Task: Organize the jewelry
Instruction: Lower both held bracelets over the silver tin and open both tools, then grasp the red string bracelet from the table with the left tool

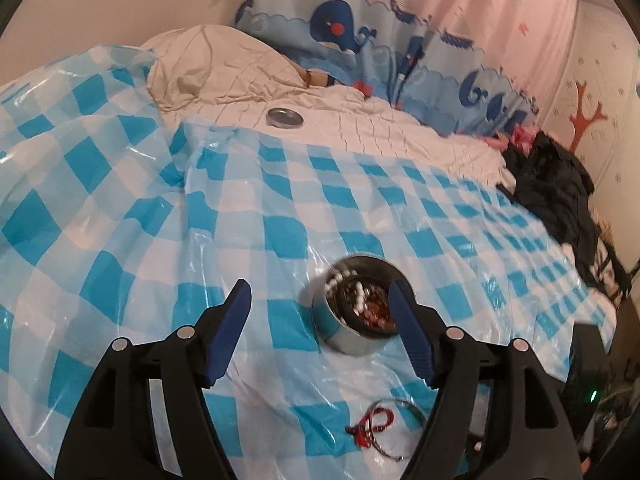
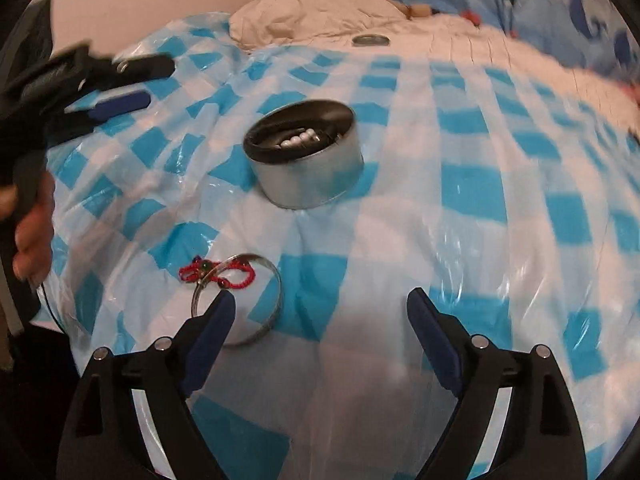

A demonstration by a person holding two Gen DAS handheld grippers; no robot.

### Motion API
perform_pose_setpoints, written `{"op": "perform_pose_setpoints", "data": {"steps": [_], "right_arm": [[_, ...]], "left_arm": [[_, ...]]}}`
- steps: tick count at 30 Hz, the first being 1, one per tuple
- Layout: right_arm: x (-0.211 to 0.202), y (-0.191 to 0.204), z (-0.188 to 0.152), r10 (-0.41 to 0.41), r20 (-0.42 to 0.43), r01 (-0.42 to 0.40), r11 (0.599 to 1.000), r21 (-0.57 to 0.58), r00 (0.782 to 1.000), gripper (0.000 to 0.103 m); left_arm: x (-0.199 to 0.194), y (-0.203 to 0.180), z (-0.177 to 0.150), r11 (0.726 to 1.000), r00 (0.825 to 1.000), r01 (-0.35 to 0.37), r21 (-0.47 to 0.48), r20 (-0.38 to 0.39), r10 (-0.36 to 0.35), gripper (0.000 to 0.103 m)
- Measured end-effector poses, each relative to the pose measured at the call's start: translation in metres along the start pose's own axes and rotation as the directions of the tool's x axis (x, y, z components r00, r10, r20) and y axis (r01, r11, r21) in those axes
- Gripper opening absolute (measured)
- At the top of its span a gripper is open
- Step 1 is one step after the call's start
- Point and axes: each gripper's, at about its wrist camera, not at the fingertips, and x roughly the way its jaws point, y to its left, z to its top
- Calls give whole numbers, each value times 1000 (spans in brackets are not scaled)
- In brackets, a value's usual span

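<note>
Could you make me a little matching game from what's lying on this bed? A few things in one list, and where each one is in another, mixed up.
Things:
1. round tin
2. tin lid
3. red cord bracelet
4. pillow

Places:
A. across the metal bangle, on the checked sheet
B. at the head of the bed, by the whale curtain
C. mid-sheet, open, beads inside
D. on the white bedding beyond the checked sheet

Pairs: 1-C, 2-D, 3-A, 4-B
</note>
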Motion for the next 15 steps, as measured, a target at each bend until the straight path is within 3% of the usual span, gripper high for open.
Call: {"op": "perform_pose_setpoints", "data": {"steps": [8,15], "right_arm": [[-25,8,-9,-15,56,15,1000,-6,998,90],[-22,16,-10,-28,78,31,999,-39,997,90]], "left_arm": [[0,-26,-38,983,996,-68,171,-50,77,75],[2,-21,-43,969,990,-102,224,-69,121,76]]}}
